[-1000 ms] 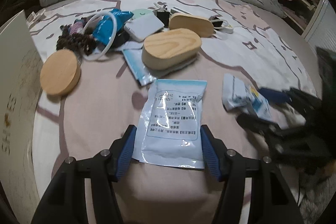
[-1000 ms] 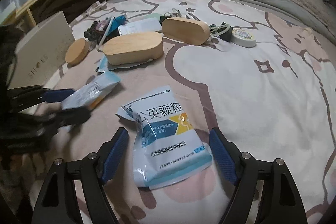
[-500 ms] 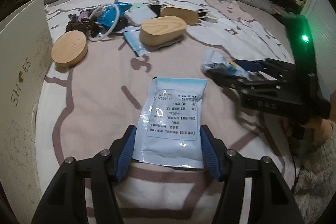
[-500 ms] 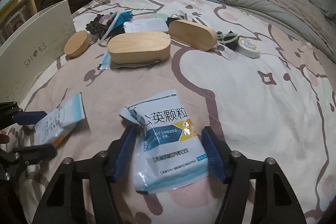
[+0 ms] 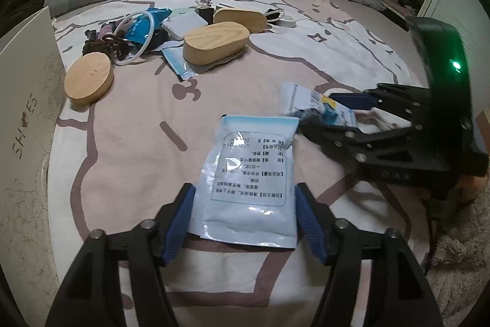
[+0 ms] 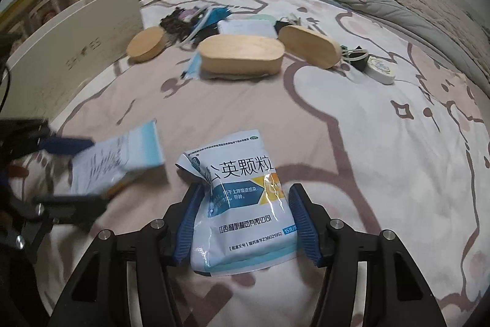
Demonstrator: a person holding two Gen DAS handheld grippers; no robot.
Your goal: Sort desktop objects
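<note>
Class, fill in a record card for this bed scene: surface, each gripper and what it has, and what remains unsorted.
Surface: patterned bedspread
Left gripper: fingers have just been opening; plain sachet between them, apparently released
Right gripper: fingers have just been closing; pressed on printed sachet, creasing it
Unsorted: near oval wooden box, far oval wooden box, round wooden lid
Beside: white shoe box

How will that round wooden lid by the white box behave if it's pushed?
The lid lies flat on soft bedding, so it would probably slide or drag, not roll. It looks rigid; tipped on edge, its round rim could roll.
</note>
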